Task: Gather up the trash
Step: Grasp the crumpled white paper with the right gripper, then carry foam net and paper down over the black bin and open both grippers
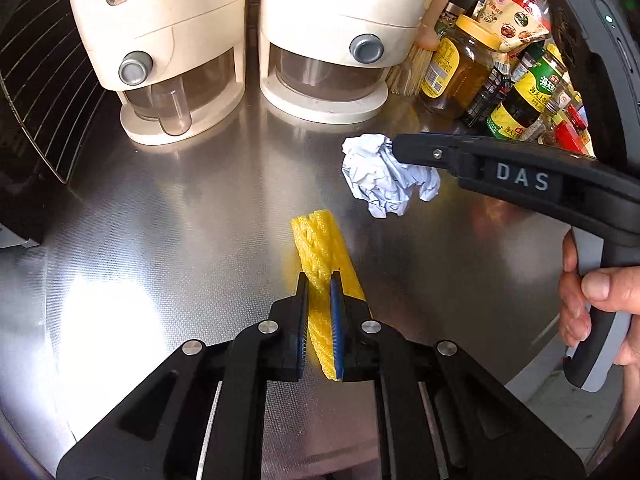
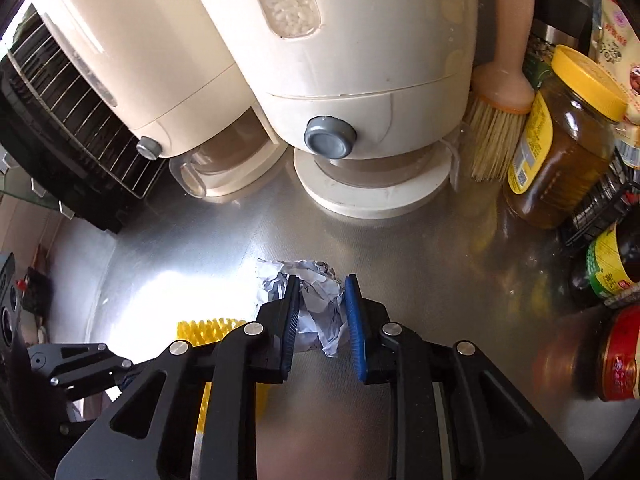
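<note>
- Left wrist view: the left gripper (image 1: 320,280) is clamped on a strip of yellow foam netting (image 1: 326,256); the strip sticks out past the fingertips over the steel counter (image 1: 180,220).
- Same view: the right gripper (image 1: 390,148) comes in from the right, its tips at a crumpled white paper ball (image 1: 384,180). A hand (image 1: 592,300) grips its handle.
- Same view: two cream dispensers (image 1: 248,40) stand behind; jars and sauce bottles (image 1: 500,68) are crowded at the right rear.
- Right wrist view: the right gripper (image 2: 322,286) is at a narrow gap, the paper ball (image 2: 316,300) between its pads; the left pad is against the paper, but contact at the blue right pad is not clear.
- Same view: the yellow netting (image 2: 208,330) shows lower left, by the left gripper's linkage.
</note>
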`<state>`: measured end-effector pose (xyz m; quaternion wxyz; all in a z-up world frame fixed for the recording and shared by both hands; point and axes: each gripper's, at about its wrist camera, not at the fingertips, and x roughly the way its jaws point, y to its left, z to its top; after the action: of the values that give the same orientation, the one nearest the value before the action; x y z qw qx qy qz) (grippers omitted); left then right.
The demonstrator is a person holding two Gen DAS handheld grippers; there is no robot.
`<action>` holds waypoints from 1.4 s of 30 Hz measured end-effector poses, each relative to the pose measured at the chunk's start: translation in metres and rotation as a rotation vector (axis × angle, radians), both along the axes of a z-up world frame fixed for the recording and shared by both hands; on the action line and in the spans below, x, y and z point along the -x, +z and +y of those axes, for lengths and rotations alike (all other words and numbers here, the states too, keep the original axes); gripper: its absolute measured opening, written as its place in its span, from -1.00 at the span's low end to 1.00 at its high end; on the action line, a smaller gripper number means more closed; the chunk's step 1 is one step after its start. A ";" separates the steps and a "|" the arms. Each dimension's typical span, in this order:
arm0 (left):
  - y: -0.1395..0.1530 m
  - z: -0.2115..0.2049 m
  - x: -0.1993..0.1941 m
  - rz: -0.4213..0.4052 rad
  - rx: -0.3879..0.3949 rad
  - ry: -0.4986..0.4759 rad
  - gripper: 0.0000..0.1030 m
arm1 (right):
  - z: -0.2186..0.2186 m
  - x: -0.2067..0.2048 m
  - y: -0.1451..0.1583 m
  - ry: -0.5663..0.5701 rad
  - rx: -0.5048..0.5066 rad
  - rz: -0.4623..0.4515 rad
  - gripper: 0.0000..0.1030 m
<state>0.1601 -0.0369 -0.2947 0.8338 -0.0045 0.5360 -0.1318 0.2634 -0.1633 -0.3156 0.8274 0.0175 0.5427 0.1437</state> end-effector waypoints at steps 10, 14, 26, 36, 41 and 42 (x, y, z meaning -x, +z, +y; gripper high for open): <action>0.019 -0.006 0.070 -0.071 -0.079 0.014 -0.83 | -0.028 0.087 0.030 -0.040 -0.014 -0.048 -0.55; 0.028 -0.006 0.103 -0.079 -0.083 0.019 -0.83 | -0.029 0.134 0.045 -0.042 -0.005 -0.071 -0.55; 0.006 0.002 0.195 -0.003 -0.052 0.006 -0.83 | -0.034 0.256 0.040 -0.064 -0.026 -0.022 -0.54; -0.105 0.006 0.232 0.174 -0.001 -0.023 -0.83 | -0.048 0.302 -0.052 -0.142 -0.013 0.160 -0.54; -0.158 0.001 0.229 0.245 0.015 -0.043 -0.83 | -0.051 0.307 -0.107 -0.198 0.004 0.208 -0.54; -0.168 -0.002 0.228 0.255 0.014 -0.049 -0.83 | -0.050 0.307 -0.117 -0.208 0.011 0.213 -0.54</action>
<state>-0.0680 -0.0384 -0.4626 0.7555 -0.0139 0.6366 -0.1541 -0.0437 -0.2136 -0.4327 0.7758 0.0845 0.6232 0.0516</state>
